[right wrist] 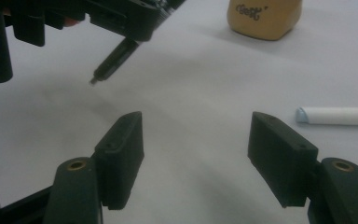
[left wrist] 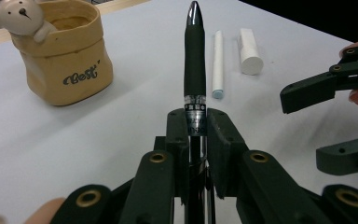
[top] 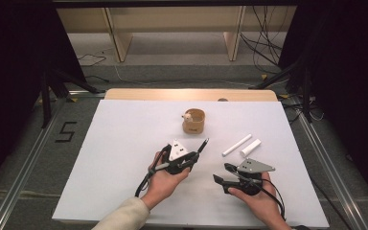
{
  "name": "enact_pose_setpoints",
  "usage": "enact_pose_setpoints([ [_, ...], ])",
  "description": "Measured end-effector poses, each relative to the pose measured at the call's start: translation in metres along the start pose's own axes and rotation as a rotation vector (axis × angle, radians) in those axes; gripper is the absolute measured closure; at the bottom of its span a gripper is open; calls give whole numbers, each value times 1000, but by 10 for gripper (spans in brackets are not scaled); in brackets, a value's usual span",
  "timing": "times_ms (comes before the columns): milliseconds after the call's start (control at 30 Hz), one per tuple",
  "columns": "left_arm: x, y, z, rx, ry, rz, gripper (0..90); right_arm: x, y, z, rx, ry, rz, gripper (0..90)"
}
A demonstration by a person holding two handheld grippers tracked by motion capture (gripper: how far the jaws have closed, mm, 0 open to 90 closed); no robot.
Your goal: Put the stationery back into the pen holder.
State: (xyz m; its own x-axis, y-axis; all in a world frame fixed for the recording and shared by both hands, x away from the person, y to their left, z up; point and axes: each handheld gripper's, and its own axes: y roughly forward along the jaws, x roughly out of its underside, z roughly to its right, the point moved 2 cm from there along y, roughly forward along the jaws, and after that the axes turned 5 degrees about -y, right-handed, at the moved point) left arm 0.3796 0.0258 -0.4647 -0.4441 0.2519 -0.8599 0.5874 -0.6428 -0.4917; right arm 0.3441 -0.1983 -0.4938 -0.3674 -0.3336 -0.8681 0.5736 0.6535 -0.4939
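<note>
The left gripper [left wrist: 196,128] clamps the slim black plastic pen [left wrist: 195,60], tip aimed right of the tan bear-trimmed holder [left wrist: 63,60]. Right gripper [right wrist: 193,154], released: approach squarely and grip firmly.

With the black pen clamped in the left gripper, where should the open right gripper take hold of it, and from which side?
The left gripper is shut on the black pen mid-barrel, its rounded end pointing toward the yellow pot. The right gripper, fingers apart, probably does best at the narrow tail end sticking out below the left gripper, closing across the barrel from the pen's right side.
</note>
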Motion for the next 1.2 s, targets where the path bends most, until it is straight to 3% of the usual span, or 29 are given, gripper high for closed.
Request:
enact_pose_setpoints([
  [367, 1, 1, 0, -2, 2, 9, 794, -12, 10, 1, -1, 26, 53, 395],
  [467, 1, 1, 1, 0, 4, 8, 794, -17, 10, 6, 9, 57, 82, 395],
  [1200, 3, 4, 3, -12, 23, 3, 794, -41, 29, 6, -16, 102, 138, 429],
])
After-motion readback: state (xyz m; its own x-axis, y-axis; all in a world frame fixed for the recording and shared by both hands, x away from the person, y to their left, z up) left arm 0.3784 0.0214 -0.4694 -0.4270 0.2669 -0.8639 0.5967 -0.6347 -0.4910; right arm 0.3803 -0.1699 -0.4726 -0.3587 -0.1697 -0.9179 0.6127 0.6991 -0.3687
